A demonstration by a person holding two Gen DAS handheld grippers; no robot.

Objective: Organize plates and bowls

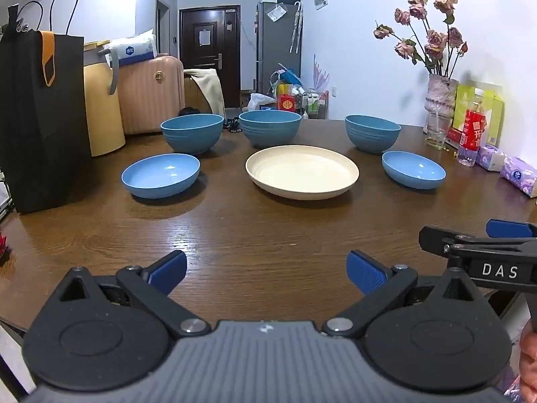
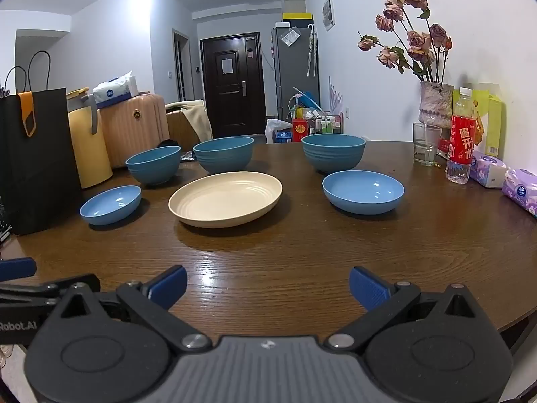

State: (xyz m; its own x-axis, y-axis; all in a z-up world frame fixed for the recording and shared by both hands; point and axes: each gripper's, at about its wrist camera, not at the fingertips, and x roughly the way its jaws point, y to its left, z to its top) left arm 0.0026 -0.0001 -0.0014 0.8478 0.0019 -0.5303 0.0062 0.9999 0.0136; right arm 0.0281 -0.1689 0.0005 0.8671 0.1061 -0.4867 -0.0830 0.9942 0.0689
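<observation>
A cream plate lies in the middle of the brown table. Three deep blue bowls stand in a row behind it. A shallow light-blue bowl sits left of the plate and another sits right of it. My left gripper is open and empty above the near table edge. My right gripper is open and empty, beside the left one; it also shows in the left wrist view.
A black paper bag and a yellow jug stand at the table's left. A vase of dried roses, a glass, a red-labelled bottle and tissue packs line the right side by the wall.
</observation>
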